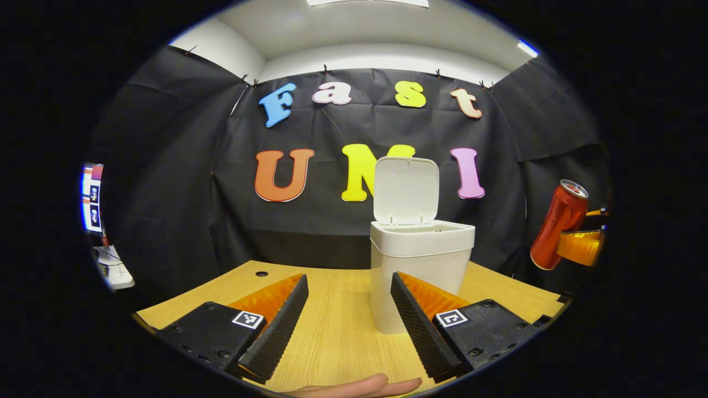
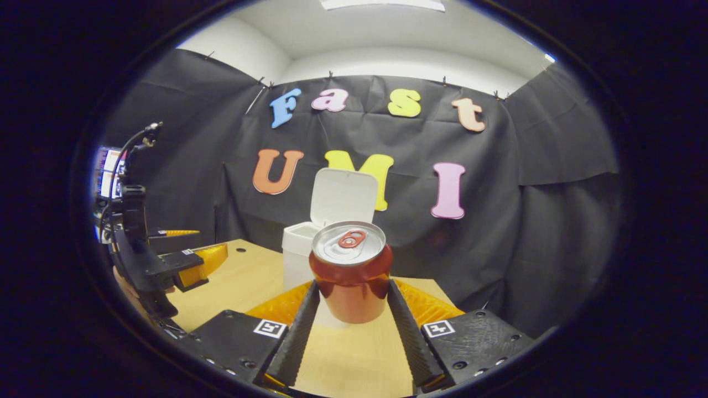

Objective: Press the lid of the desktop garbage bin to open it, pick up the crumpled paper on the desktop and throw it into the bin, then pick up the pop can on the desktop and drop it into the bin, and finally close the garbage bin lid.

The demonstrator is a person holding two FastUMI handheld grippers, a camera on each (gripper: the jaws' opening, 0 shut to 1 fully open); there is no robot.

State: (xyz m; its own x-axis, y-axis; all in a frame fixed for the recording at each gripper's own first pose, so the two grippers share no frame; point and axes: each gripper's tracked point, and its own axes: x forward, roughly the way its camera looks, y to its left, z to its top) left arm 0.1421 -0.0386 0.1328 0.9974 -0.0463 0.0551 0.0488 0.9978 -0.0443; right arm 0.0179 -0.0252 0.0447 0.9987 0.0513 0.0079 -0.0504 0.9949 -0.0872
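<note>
On the one wooden bench (image 1: 337, 309), toward its back edge: one white garbage bin (image 1: 420, 265), upright, its single lid (image 1: 405, 189) swung up and standing open behind the mouth. Same bin seen in the right gripper view (image 2: 296, 260), partly hidden behind the can, lid (image 2: 343, 196) raised there too. Nothing of the bin's inside visible from either angle.

One red pop can (image 2: 350, 276), lifted off the bench, upright between the two fingers of the right gripper (image 2: 351, 318), pull tab on top facing the camera. Both fingers pressed against the can's sides, one on each side. From the left gripper view, the same can (image 1: 557, 224) at the far right, tilted, above bench level and well apart from the bin, with the right gripper (image 1: 581, 246) around its lower half.

Left gripper (image 1: 348, 309) wide open, holding nothing, its two fingers spread over bare bench just in front of the bin. Seen also in the right gripper view at far left (image 2: 182, 265), above the bench.

One fingertip of a hand (image 1: 365, 387) at the bottom edge of the left gripper view.
</note>
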